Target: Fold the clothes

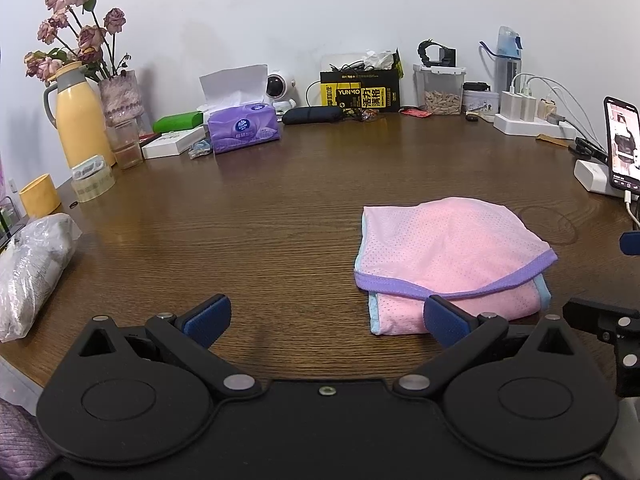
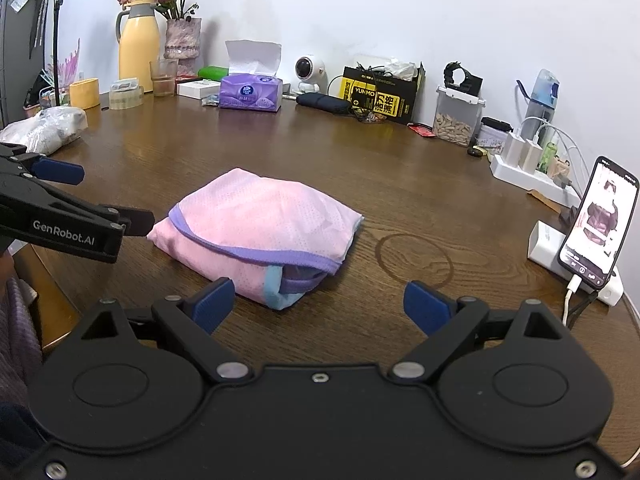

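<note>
A pink mesh garment (image 1: 452, 264) with purple trim lies folded into a compact bundle on the brown wooden table (image 1: 260, 216); it also shows in the right wrist view (image 2: 260, 232). My left gripper (image 1: 326, 320) is open and empty, low over the table just left of the bundle, its right fingertip (image 1: 444, 316) at the bundle's near edge. My right gripper (image 2: 318, 306) is open and empty, in front of the bundle's near right corner. The left gripper also shows from the side in the right wrist view (image 2: 72, 196).
Along the back wall stand a yellow jug (image 1: 78, 120), a flower vase (image 1: 118, 96), a purple tissue box (image 1: 244, 124), a black-and-yellow box (image 1: 360, 90) and a power strip (image 1: 532, 124). A phone (image 2: 598, 220) leans at the right. A plastic bag (image 1: 34, 268) lies at the left.
</note>
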`<state>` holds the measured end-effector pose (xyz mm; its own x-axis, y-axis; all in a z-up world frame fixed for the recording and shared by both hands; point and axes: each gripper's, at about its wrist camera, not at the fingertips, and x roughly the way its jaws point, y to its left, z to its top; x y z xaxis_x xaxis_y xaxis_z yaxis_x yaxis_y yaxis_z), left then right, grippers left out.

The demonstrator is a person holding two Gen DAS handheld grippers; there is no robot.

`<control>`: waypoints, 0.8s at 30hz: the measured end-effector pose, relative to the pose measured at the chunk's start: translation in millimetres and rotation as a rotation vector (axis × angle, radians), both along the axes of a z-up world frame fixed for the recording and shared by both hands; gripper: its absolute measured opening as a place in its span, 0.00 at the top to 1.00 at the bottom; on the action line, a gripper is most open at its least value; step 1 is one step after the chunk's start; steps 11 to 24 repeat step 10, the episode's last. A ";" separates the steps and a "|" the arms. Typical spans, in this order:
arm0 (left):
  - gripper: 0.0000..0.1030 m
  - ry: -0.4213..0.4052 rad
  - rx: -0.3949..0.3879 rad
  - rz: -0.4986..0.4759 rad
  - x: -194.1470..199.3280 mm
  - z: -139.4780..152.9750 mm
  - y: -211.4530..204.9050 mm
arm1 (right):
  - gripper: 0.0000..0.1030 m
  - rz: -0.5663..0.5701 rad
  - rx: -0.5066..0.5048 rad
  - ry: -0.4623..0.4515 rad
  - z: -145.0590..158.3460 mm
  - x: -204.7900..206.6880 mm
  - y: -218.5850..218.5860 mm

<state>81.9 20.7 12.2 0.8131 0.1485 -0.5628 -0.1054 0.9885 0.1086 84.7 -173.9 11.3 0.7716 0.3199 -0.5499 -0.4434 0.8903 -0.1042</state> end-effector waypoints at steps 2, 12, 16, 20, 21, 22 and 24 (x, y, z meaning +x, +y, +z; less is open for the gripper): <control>0.00 0.002 -0.002 0.000 0.1 -0.2 0.1 | 0.08 0.001 -0.001 -0.001 0.0 -0.5 0.6; 0.00 -0.004 0.003 -0.010 -0.9 -0.2 -0.5 | 0.08 0.004 -0.008 0.001 -1.4 -1.1 3.4; 0.00 -0.004 0.003 -0.010 -0.9 -0.2 -0.5 | 0.08 0.004 -0.008 0.001 -1.4 -1.1 3.4; 0.00 -0.004 0.003 -0.010 -0.9 -0.2 -0.5 | 0.08 0.004 -0.008 0.001 -1.4 -1.1 3.4; 0.00 -0.004 0.003 -0.010 -0.9 -0.2 -0.5 | 0.08 0.004 -0.008 0.001 -1.4 -1.1 3.4; 0.00 -0.004 0.003 -0.010 -0.9 -0.2 -0.5 | 0.08 0.004 -0.008 0.001 -1.4 -1.1 3.4; 0.00 -0.004 0.003 -0.010 -0.9 -0.2 -0.5 | 0.08 0.004 -0.008 0.001 -1.4 -1.1 3.4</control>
